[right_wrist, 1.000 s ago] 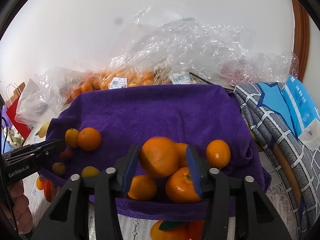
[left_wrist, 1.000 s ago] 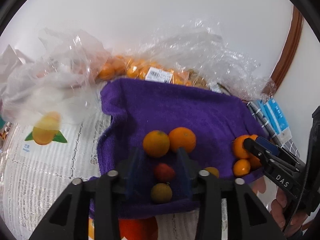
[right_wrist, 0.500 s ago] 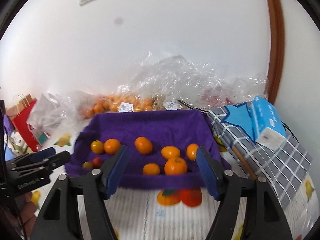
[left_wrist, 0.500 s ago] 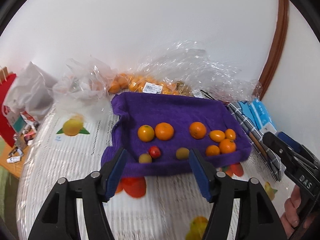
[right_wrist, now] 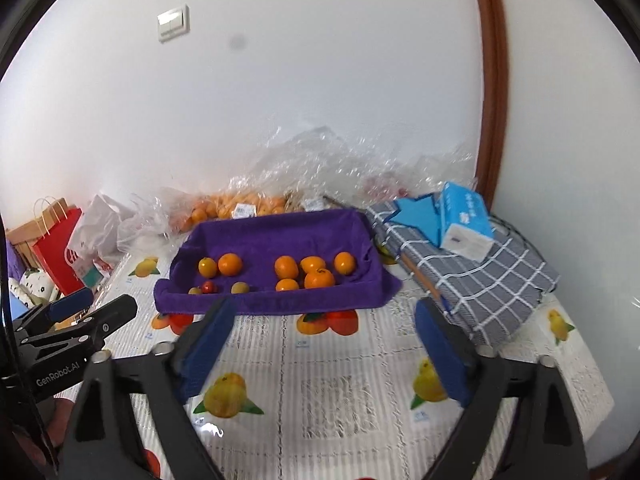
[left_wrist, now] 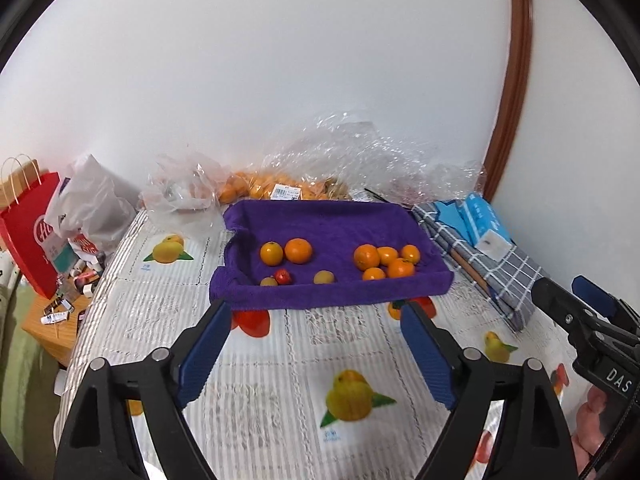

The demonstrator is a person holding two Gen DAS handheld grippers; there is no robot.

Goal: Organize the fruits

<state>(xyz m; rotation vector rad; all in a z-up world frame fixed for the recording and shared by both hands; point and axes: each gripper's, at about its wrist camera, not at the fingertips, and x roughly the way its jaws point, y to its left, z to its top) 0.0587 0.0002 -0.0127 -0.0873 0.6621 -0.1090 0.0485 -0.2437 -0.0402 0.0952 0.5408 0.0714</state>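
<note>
A purple towel (left_wrist: 332, 224) (right_wrist: 276, 236) lines a shallow tray on the table. On its right lie several oranges (left_wrist: 386, 261) (right_wrist: 314, 270) in a cluster. On its left sit two oranges (left_wrist: 286, 252) (right_wrist: 221, 265), a small red fruit (left_wrist: 283, 276) (right_wrist: 208, 287) and two small yellow-green fruits (left_wrist: 324, 277) (right_wrist: 240, 288). My left gripper (left_wrist: 316, 322) hangs well back from the towel, jaws opening, nothing between them. My right gripper (right_wrist: 324, 318) is likewise pulled back, jaws opening and empty.
Clear plastic bags (left_wrist: 344, 160) with more oranges (left_wrist: 260, 188) lie behind the towel against the wall. A checked cloth bundle (right_wrist: 472, 276) with a blue tissue box (right_wrist: 466, 220) sits right. A red paper bag (left_wrist: 30, 232) and a white bag (left_wrist: 92, 208) stand left. The tablecloth (left_wrist: 288, 360) has printed fruit.
Both grippers let go of their fruit, opened wide and drew back and up from the towel. The red fruit and the orange now lie on the towel.
</note>
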